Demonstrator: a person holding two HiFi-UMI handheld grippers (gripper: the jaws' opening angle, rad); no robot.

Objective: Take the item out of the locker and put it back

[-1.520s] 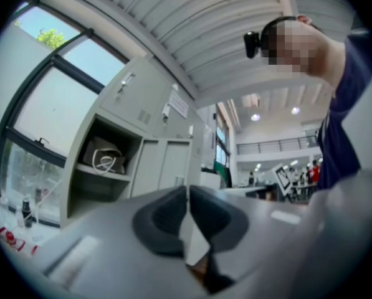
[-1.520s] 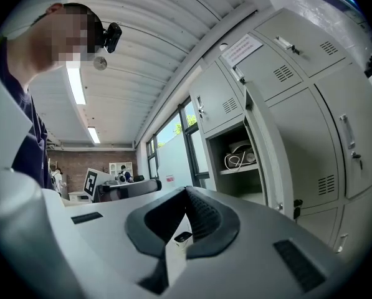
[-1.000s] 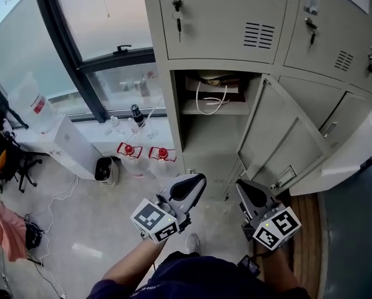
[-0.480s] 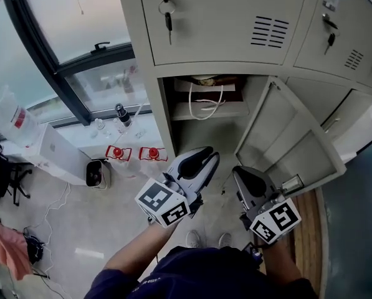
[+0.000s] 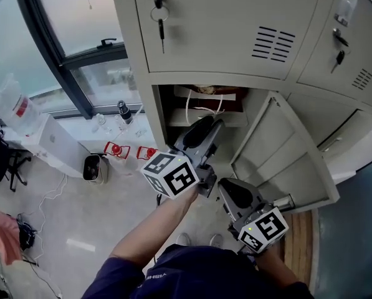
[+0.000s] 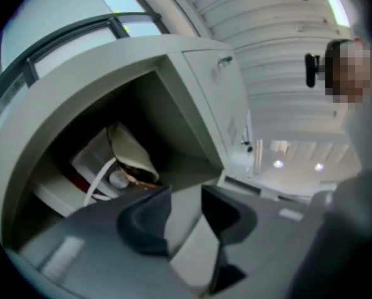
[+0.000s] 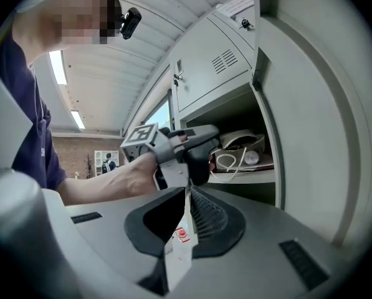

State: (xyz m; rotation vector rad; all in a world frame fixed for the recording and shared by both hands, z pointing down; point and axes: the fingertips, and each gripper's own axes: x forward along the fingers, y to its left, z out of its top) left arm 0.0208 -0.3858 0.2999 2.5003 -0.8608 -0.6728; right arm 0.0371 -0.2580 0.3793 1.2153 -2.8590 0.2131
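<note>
Left gripper [image 6: 186,192] is pointing slightly upward into the open locker compartment [image 5: 171,104], its jaws standing spread, having just been opening, with nothing lying between them. Just ahead of its tips the bag [image 6: 120,157] is sitting on the shelf [image 6: 52,195], its white cord handle [image 5: 197,108] hanging over the shelf's front edge; gripper and bag are not touching. Left of this gripper the compartment's side wall [image 5: 159,126] is bounding the opening closely. Above it the closed upper door [image 5: 223,23], with a key [image 5: 161,27] hanging in its lock, is capping the opening and leaving only a low gap over the bag. To the gripper's right the open door [image 5: 279,157] is standing swung outward, leaving the mouth of the compartment free. Right gripper [image 7: 187,192] is hanging lower and nearer the person, beside the open door, its jaws pressed together and gripping nothing; the left gripper is lying between it and the bag. Below and left of the left gripper, red-capped bottles [image 5: 114,148] are standing on the floor under the window [image 5: 61,23], well apart from both grippers.
</note>
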